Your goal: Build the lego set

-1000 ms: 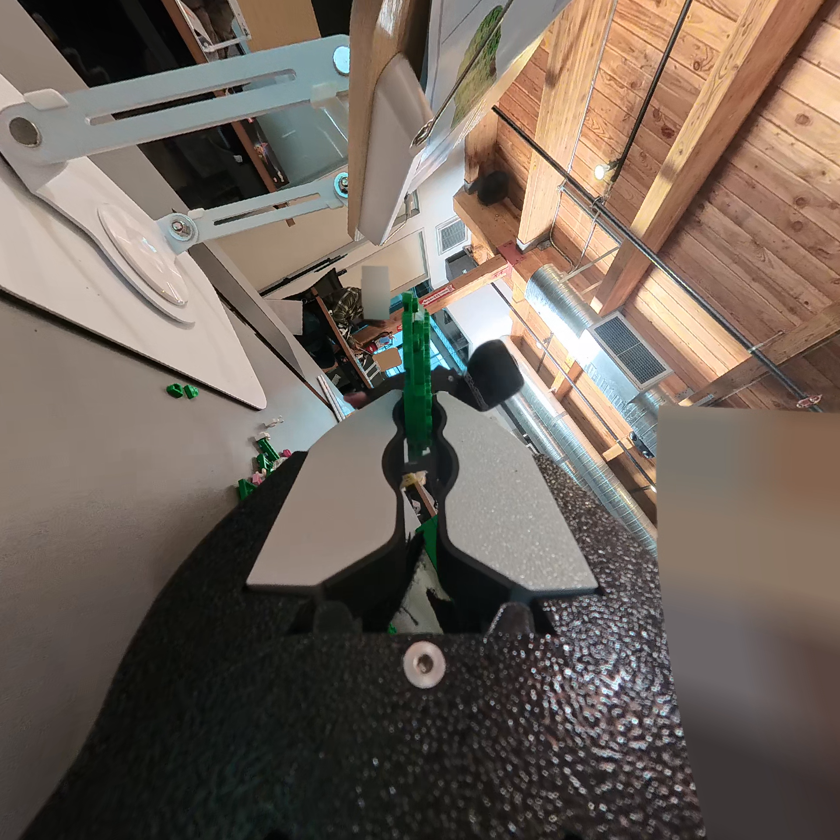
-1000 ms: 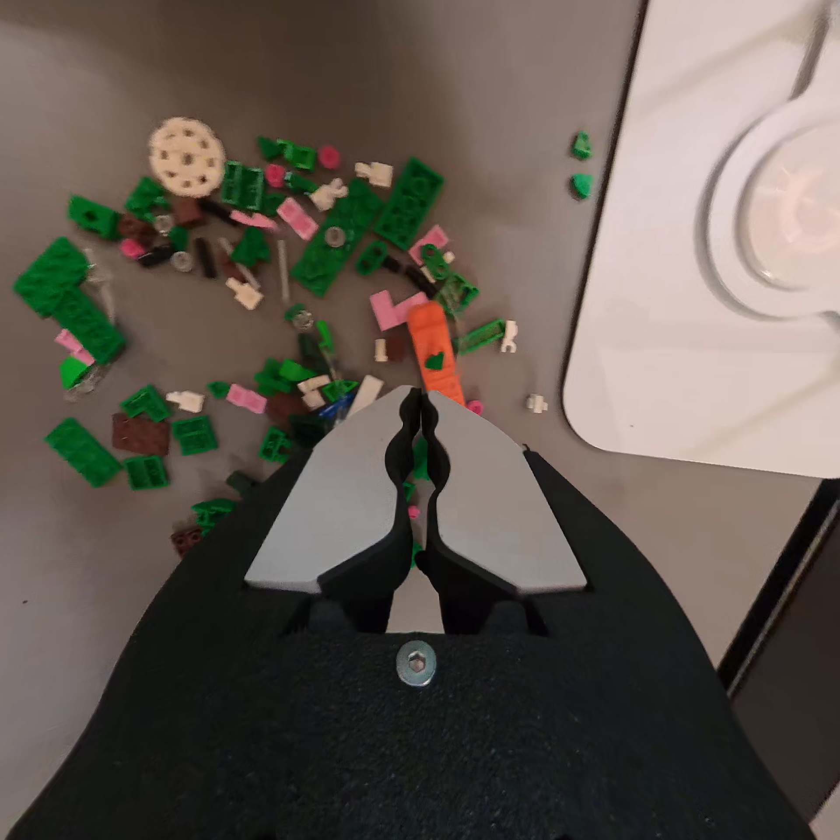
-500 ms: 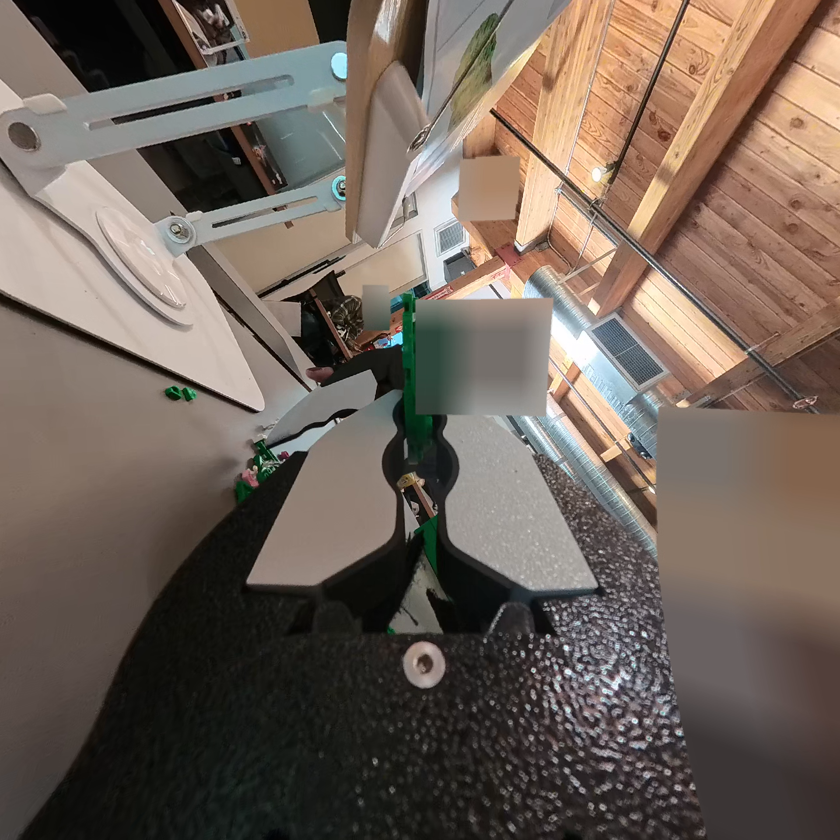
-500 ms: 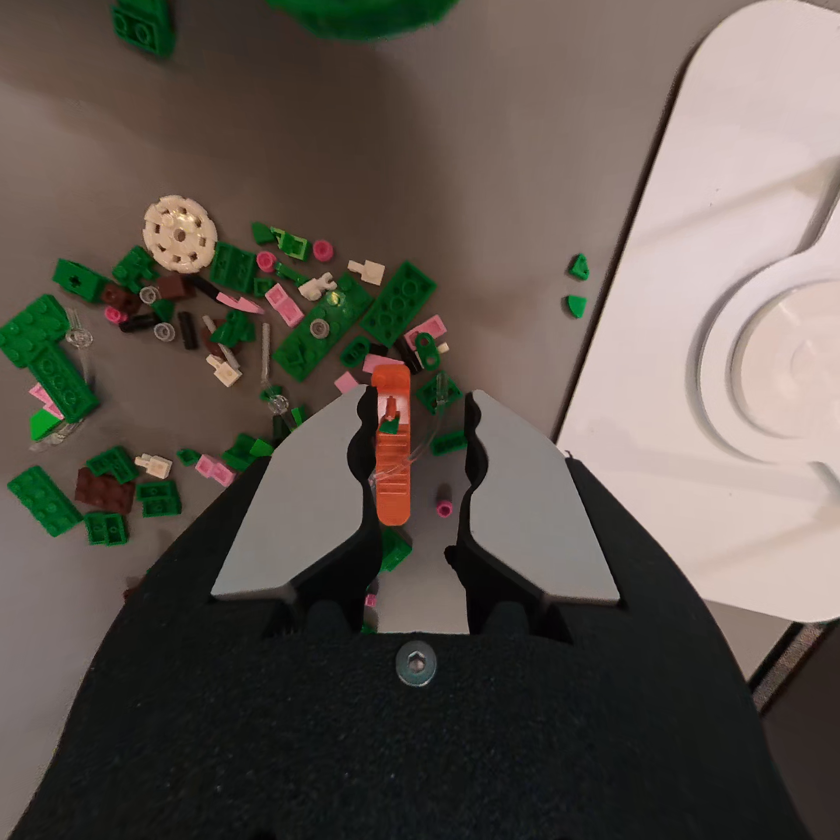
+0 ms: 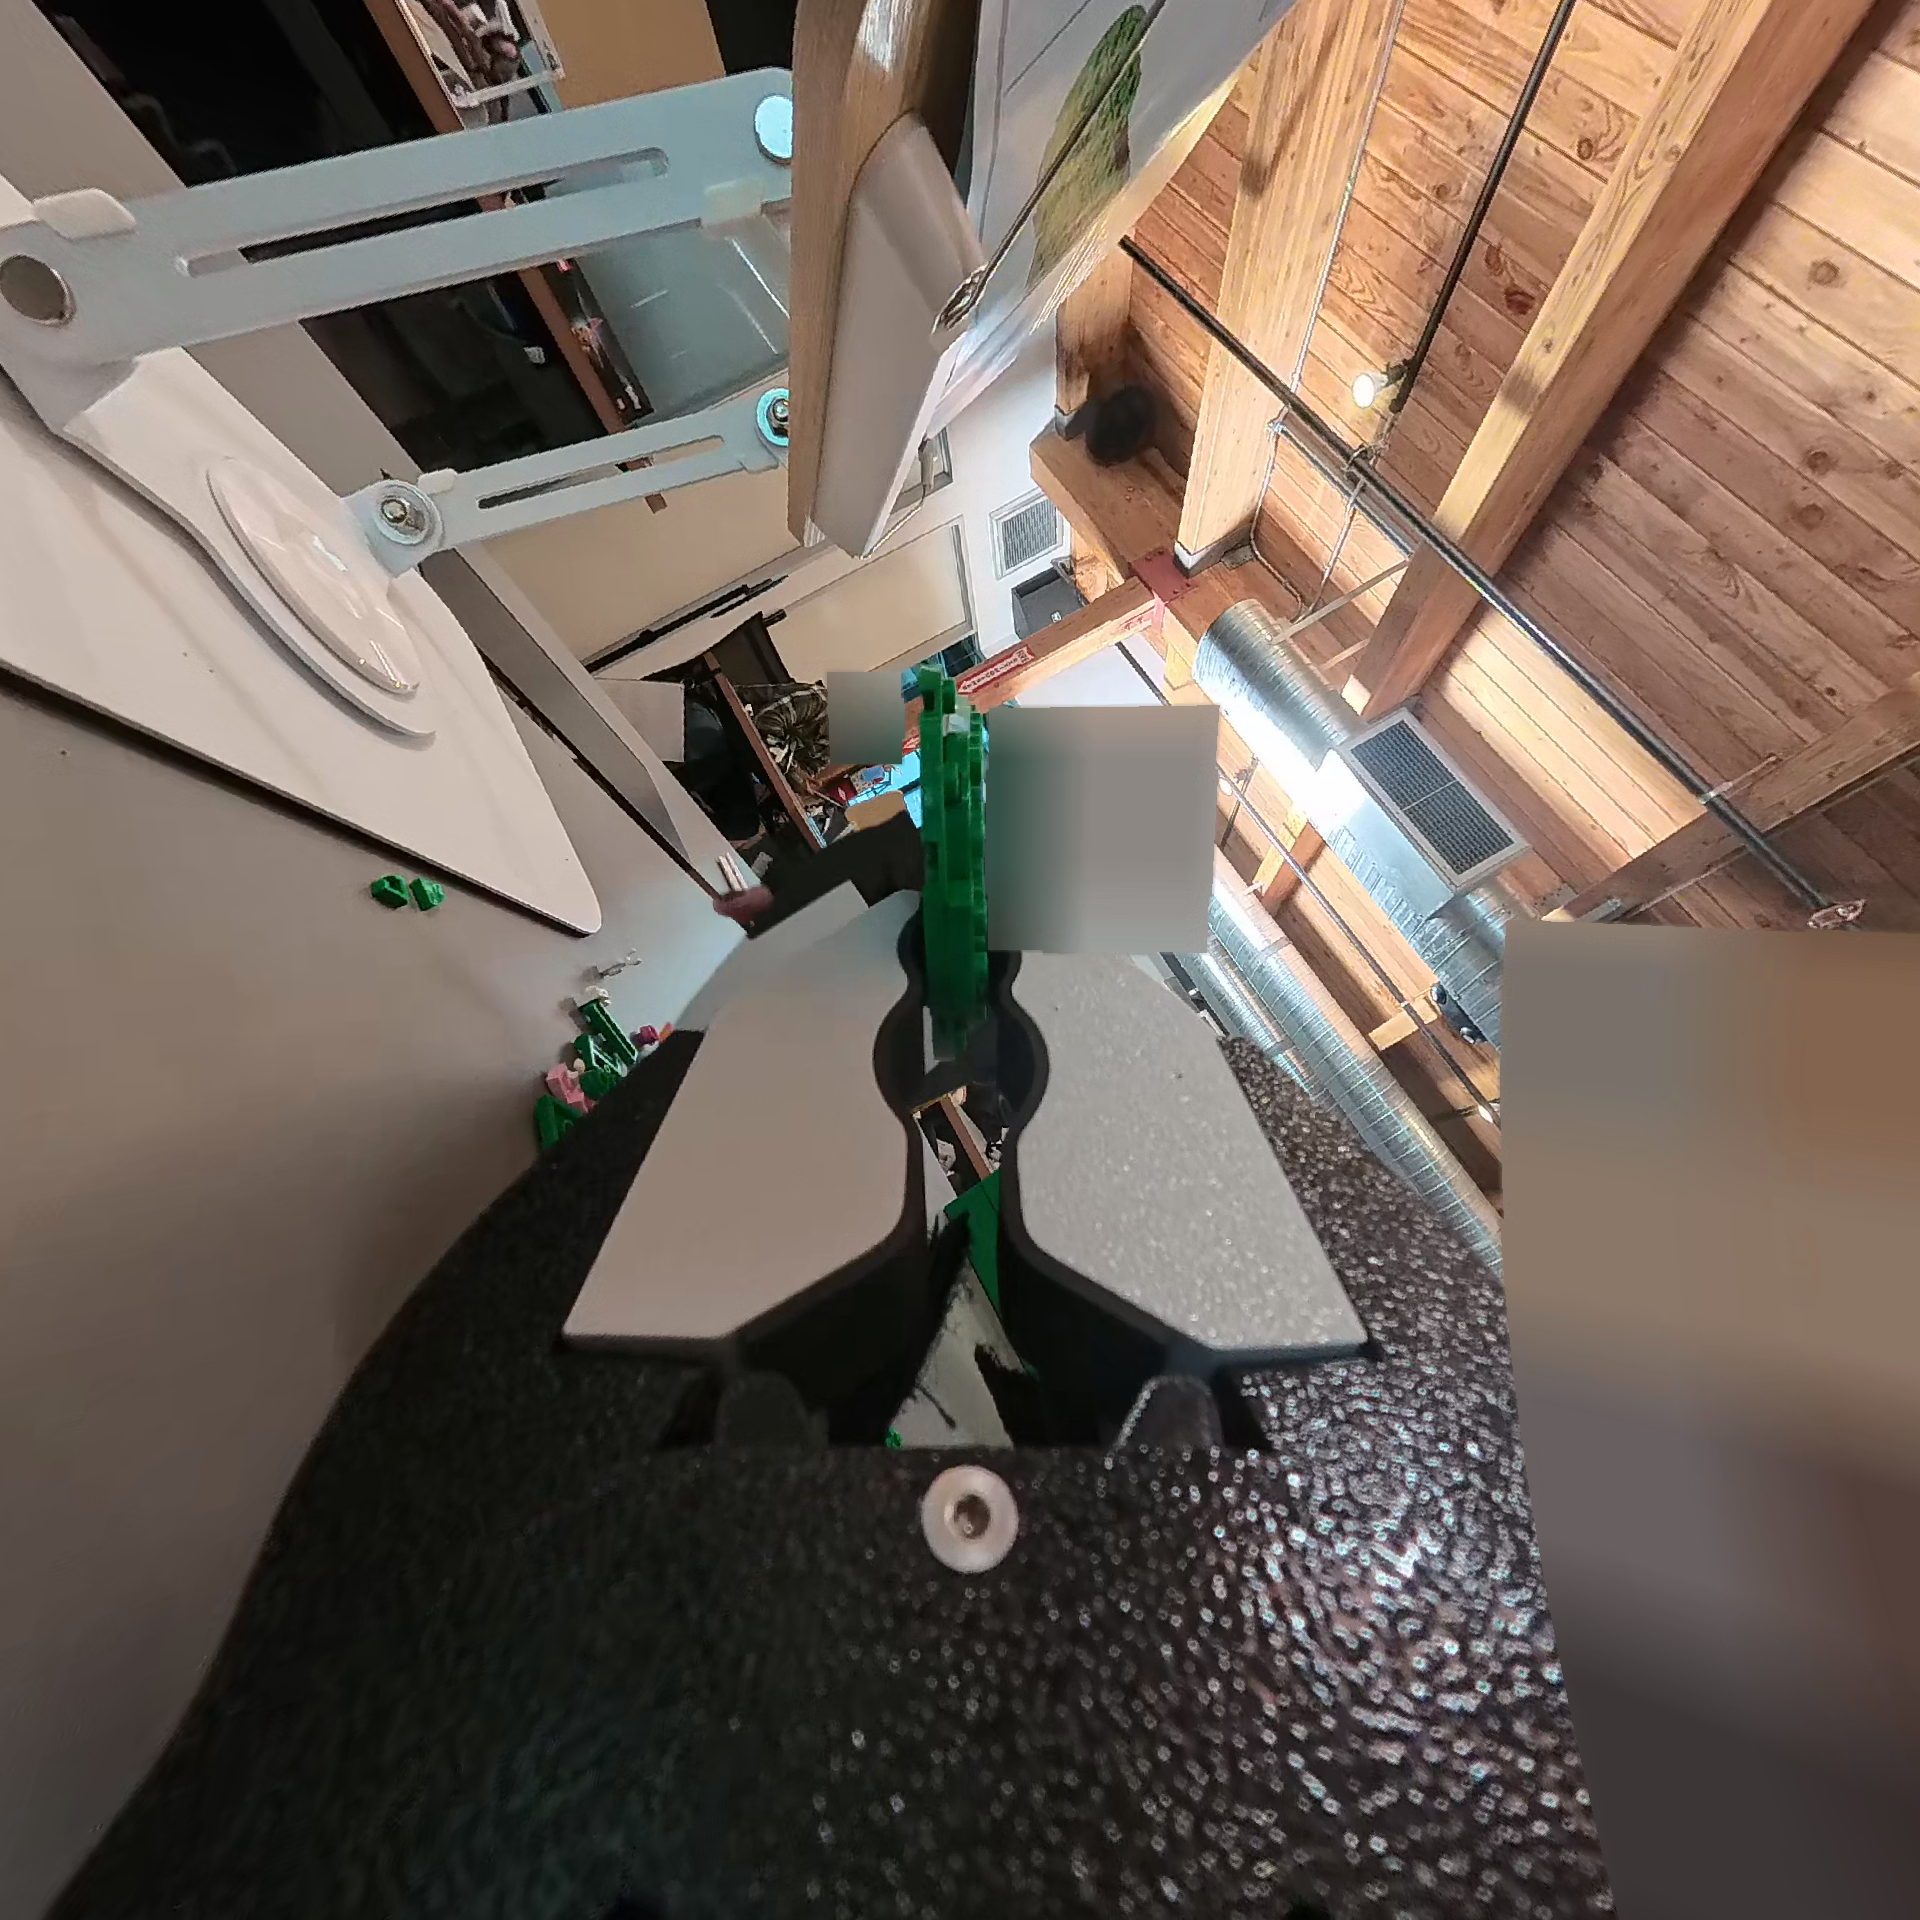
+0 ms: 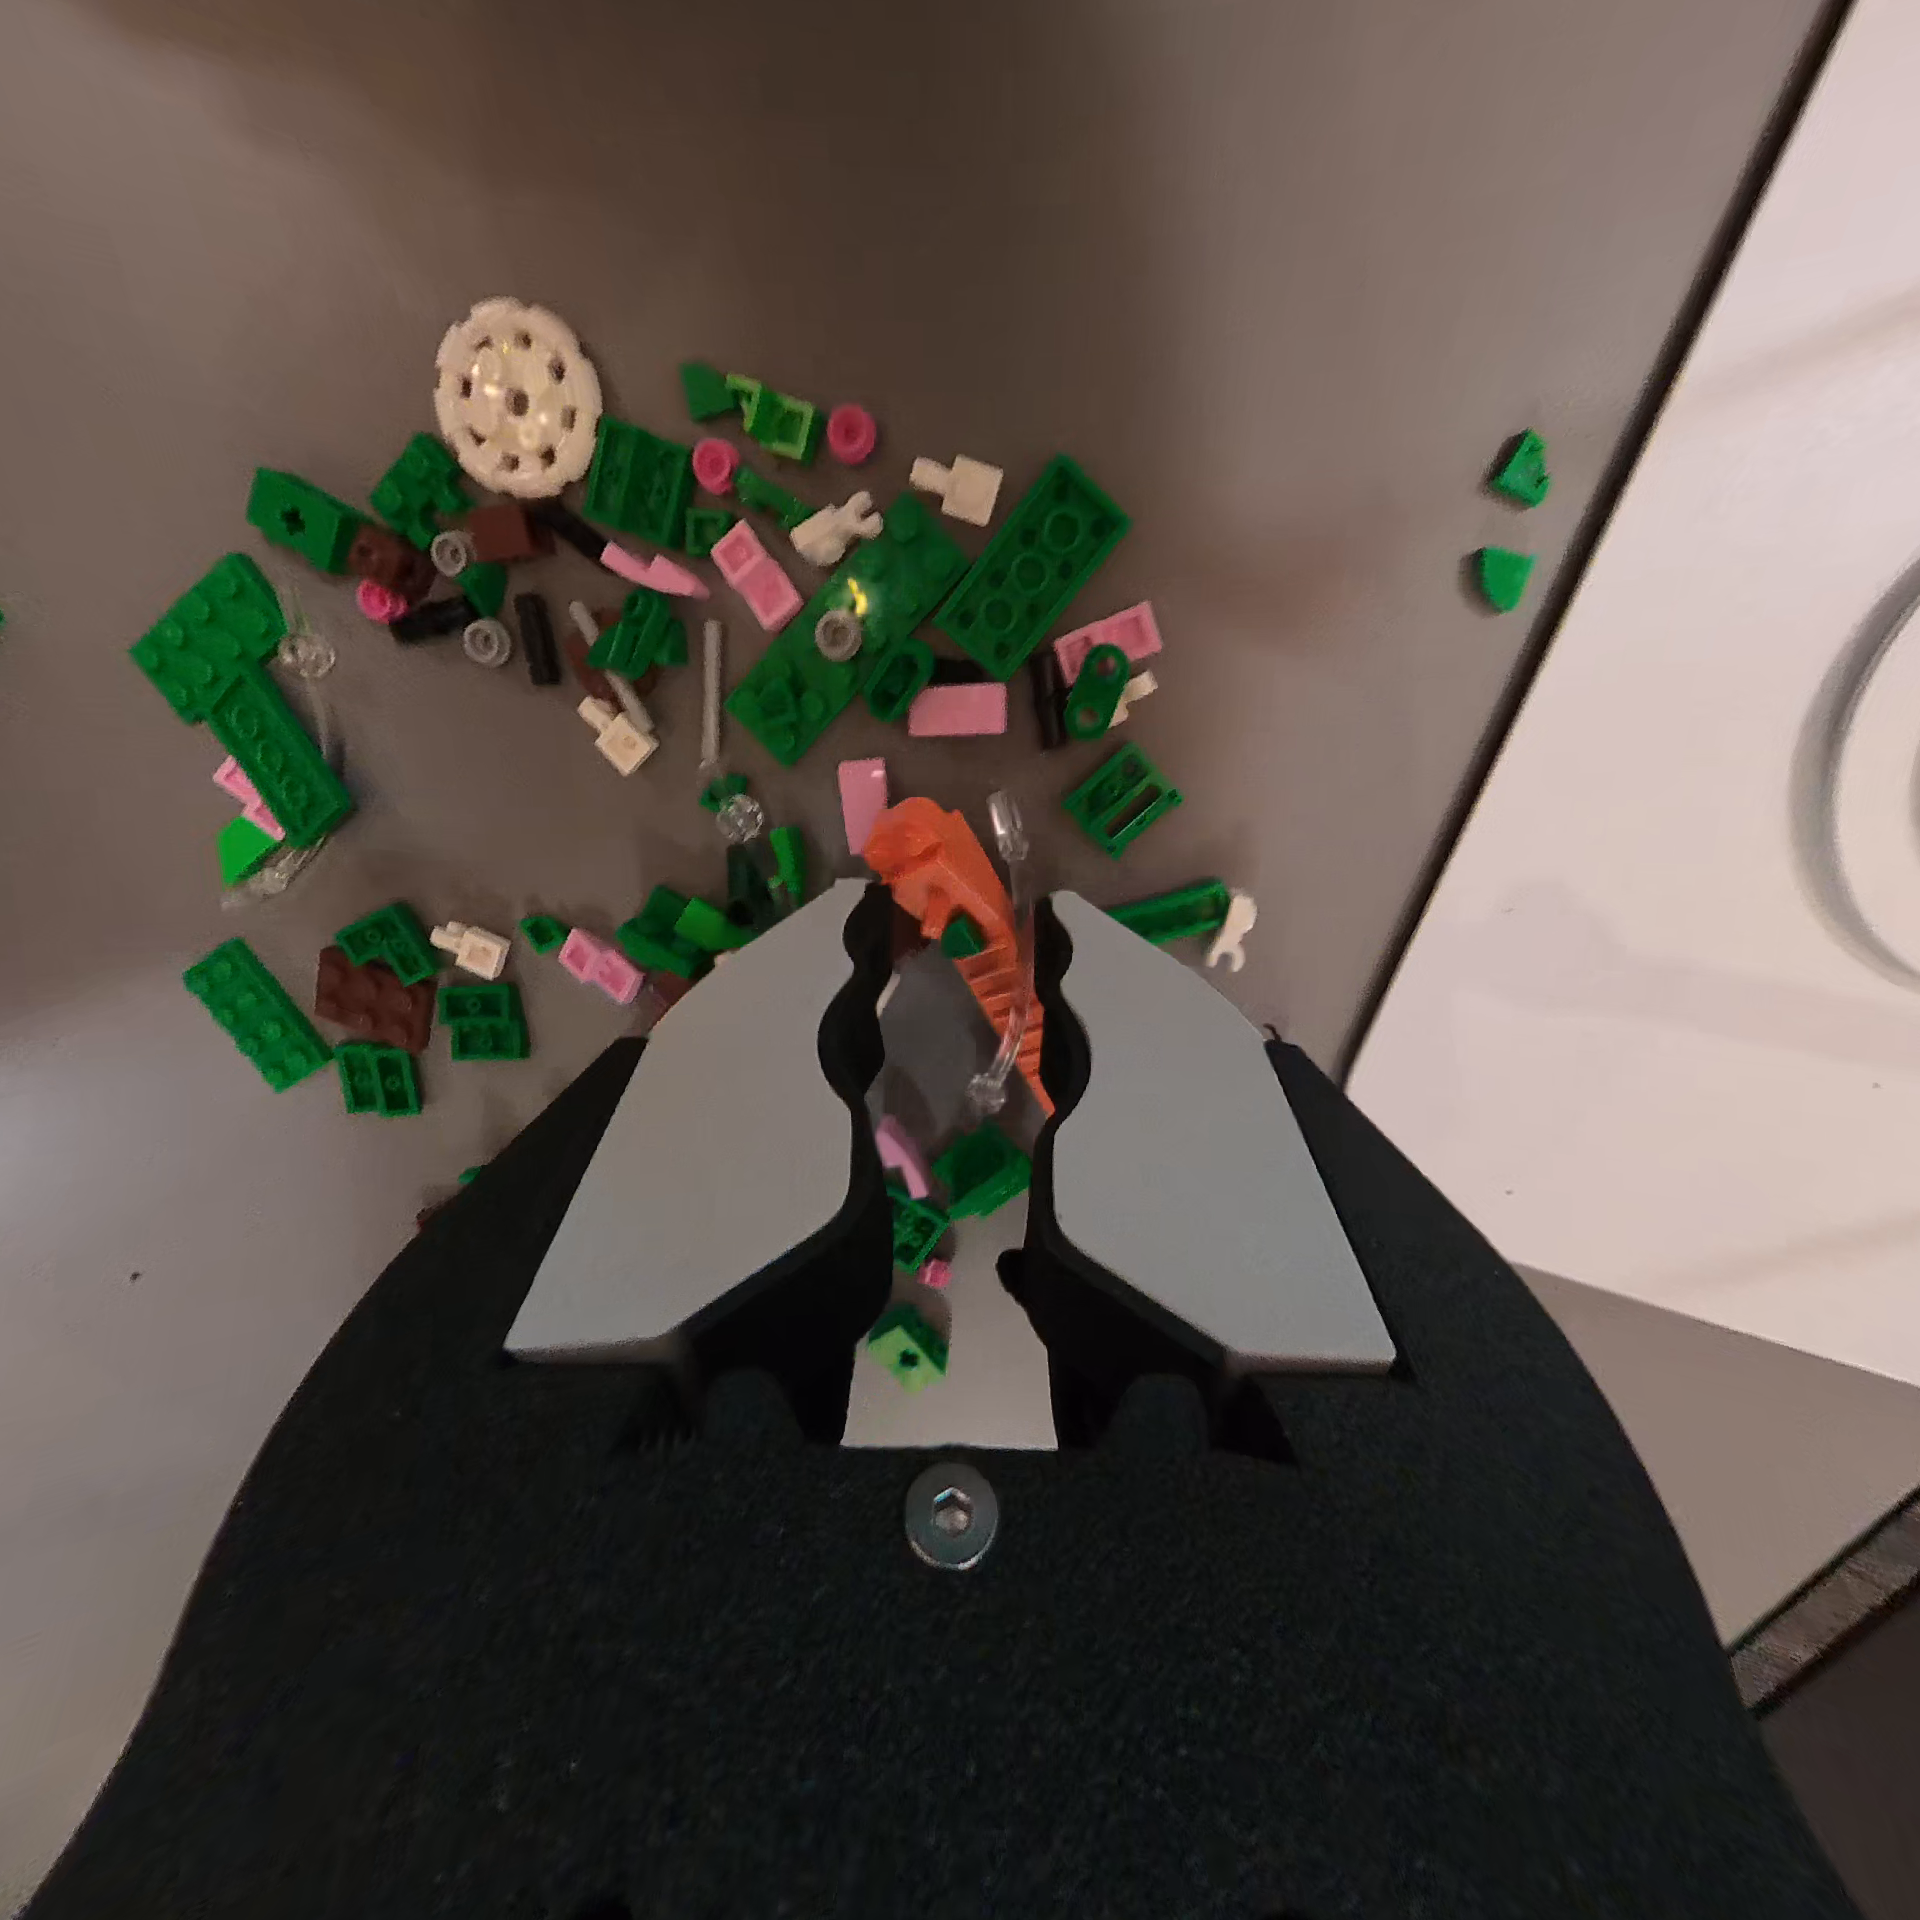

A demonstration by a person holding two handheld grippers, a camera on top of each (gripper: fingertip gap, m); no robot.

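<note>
- Left gripper (image 5: 961, 966): fingers are clamping a stack of green plates (image 5: 951, 862), which is standing on edge and sticking out past the fingertips, raised off the table.
- Right gripper (image 6: 954, 914): jaws are standing partly apart over the pile of loose pieces; the orange brick separator (image 6: 951, 914) is lying slanted in the gap, its lower end against the right finger's inner edge. Whether it is being gripped cannot be told.
- Clear curved piece (image 6: 1013, 977): lying alongside the separator, between the fingers.
- Small green piece (image 6: 961, 935): sitting on the separator.
- Loose pieces, green, pink, brown, white and clear: lying scattered on the grey table (image 6: 1039, 208) ahead of the right gripper.
- Cream round disc (image 6: 517, 395): lying at the far left edge of the pile.
- Long green plate (image 6: 1034, 577): lying near the far right of the pile.
- Two small green pieces (image 6: 1512, 520): lying apart from the pile, just beside the white stand base (image 6: 1662, 831).
- White stand arms (image 5: 416, 229): rising from the base and carrying a wooden board (image 5: 862, 260).
</note>
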